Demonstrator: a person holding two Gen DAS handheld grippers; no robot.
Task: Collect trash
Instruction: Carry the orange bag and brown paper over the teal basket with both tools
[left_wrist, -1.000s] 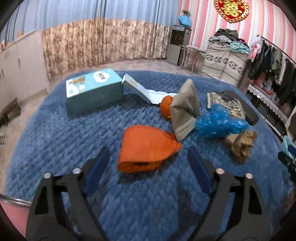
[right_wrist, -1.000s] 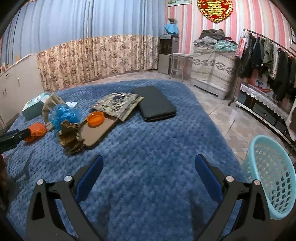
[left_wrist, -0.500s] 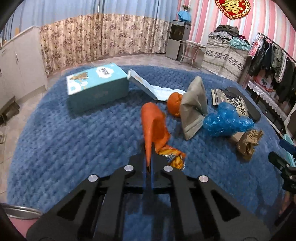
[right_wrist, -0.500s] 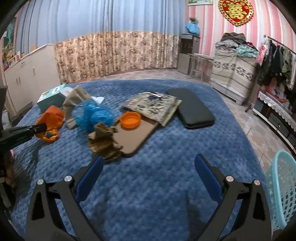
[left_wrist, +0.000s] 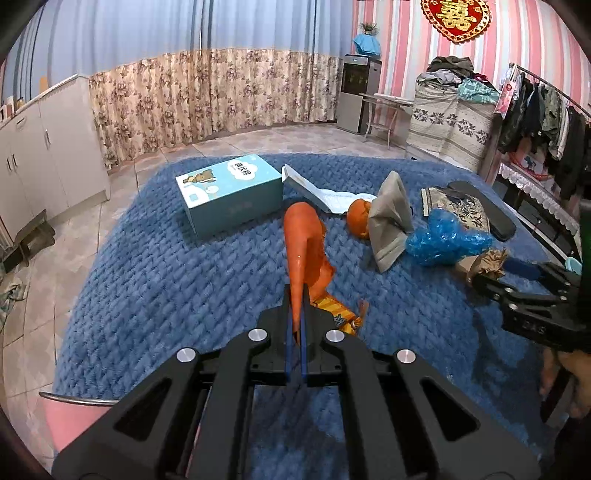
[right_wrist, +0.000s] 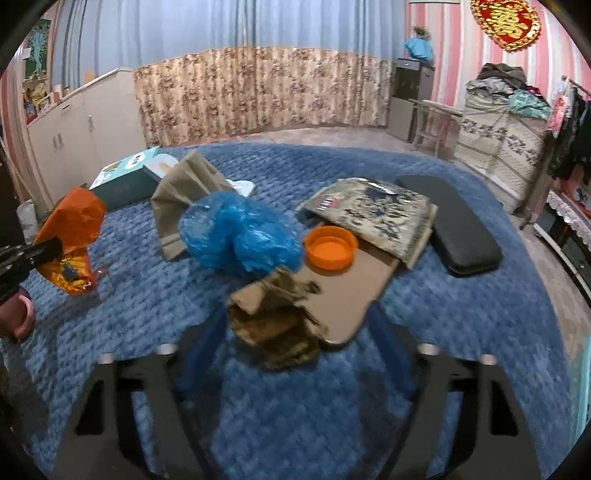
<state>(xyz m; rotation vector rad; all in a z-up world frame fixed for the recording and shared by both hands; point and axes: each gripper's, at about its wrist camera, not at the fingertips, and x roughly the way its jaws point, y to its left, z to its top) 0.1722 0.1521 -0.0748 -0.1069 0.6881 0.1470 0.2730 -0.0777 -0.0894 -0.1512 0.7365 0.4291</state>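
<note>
Orange wrapper (left_wrist: 304, 240): pinched in the left gripper (left_wrist: 294, 306), lifted just off the blue blanket (left_wrist: 166, 280), near-centre.
Brown crumpled paper (right_wrist: 275, 325): between the right gripper's (right_wrist: 295, 332) jaws, which are closing (pads not yet pressing).
Step done well: close squarely on the wad's bulk, clear of the brown board (right_wrist: 351, 291) just right.
Far left: teal box (left_wrist: 232, 192).

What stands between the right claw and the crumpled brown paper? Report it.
Nothing visible does. The crumpled brown paper lies between the right claw's closing jaws, not yet visibly pinched. The blue plastic bag sits just behind it, outside the jaws.
</note>
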